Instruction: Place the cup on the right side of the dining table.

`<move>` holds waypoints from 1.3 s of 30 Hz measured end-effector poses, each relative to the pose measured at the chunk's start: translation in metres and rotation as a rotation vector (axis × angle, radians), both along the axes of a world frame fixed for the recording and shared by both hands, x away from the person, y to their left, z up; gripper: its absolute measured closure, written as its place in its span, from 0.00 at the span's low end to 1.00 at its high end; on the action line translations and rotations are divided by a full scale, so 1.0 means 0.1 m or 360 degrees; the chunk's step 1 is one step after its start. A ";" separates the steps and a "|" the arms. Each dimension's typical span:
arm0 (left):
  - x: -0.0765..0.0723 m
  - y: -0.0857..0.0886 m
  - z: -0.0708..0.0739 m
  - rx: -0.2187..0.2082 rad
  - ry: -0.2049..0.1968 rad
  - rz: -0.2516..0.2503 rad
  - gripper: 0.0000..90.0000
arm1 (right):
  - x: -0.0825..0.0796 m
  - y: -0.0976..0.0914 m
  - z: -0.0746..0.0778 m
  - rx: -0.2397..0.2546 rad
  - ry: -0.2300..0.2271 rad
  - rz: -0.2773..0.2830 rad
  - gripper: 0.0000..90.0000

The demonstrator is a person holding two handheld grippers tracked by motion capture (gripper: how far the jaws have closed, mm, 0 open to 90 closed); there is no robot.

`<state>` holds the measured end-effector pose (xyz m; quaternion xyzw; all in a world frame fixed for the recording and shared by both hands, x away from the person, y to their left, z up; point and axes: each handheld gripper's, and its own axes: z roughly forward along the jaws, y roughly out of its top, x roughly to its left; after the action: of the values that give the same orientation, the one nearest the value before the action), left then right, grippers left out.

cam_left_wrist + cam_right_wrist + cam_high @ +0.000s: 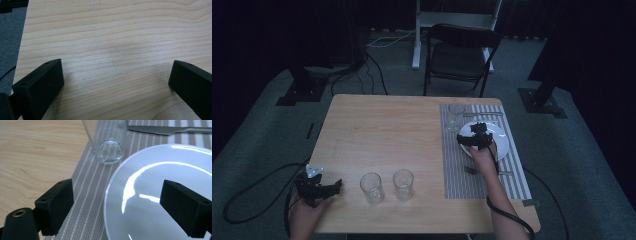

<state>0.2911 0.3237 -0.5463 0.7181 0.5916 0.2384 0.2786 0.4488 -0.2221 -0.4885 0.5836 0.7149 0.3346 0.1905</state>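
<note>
Two handheld grippers work over a pale wooden table (pixel 382 135) in a dim room with grey carpet (pixel 257 125), black drapes behind, and a folding chair (pixel 460 55) standing past the table's far edge. Cables (pixel 247 200) trail across the floor near the table's left side.

Beside the near left corner, the left gripper (pixel 334 186) rests low over bare wood, its jaws spread wide with nothing between them; the left gripper view shows only wood grain between the two black jaws, with the table edge and carpet off to their left. Just to the right of this gripper stand two clear drinking glasses (pixel 372 187) (pixel 403 184), side by side, upright and apparently empty.

Across the table, the right gripper (pixel 472 137) hangs over a white plate (pixel 502 142) on a striped grey placemat (pixel 512 175). Its jaws also stand well apart, holding nothing; in the right gripper view one jaw sits over the placemat beside the plate's rim and the other over the plate's glossy, empty face (pixel 155 177). Just ahead of this gripper a third clear glass (pixel 107 140) stands upright on the mat, touching or nearly touching the plate's rim, empty. A knife (pixel 165 130) lies on the mat beyond the plate. Nearer the person than the gripper, a fork (pixel 471 170) lies on the mat beside the wrist.
</note>
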 end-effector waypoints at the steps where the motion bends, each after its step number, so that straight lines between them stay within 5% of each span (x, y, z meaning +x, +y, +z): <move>1: 0.00 0.00 0.00 0.0000 0.0000 0.0000 0.00 | -0.02 -0.01 -0.01 0.0011 -0.0002 -0.0001 0.13; 28: 0.00 0.00 0.00 -0.0002 -0.0001 0.0001 0.00 | -0.96 -0.21 -0.09 0.0006 -0.0098 -0.0004 0.13; 33: 0.00 0.00 0.00 0.0000 0.0002 0.0000 0.00 | -1.12 -0.25 -0.13 -0.0056 -0.0088 -0.0002 0.13; 39: 0.00 0.00 0.00 -0.0003 -0.0001 0.0003 0.00 | -1.29 -0.32 -0.21 -0.0024 -0.0068 -0.0001 0.13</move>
<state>0.2912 0.3235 -0.5463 0.7172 0.5924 0.2381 0.2793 0.3199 -0.2540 -0.5095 0.5752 0.7129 0.3417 0.2103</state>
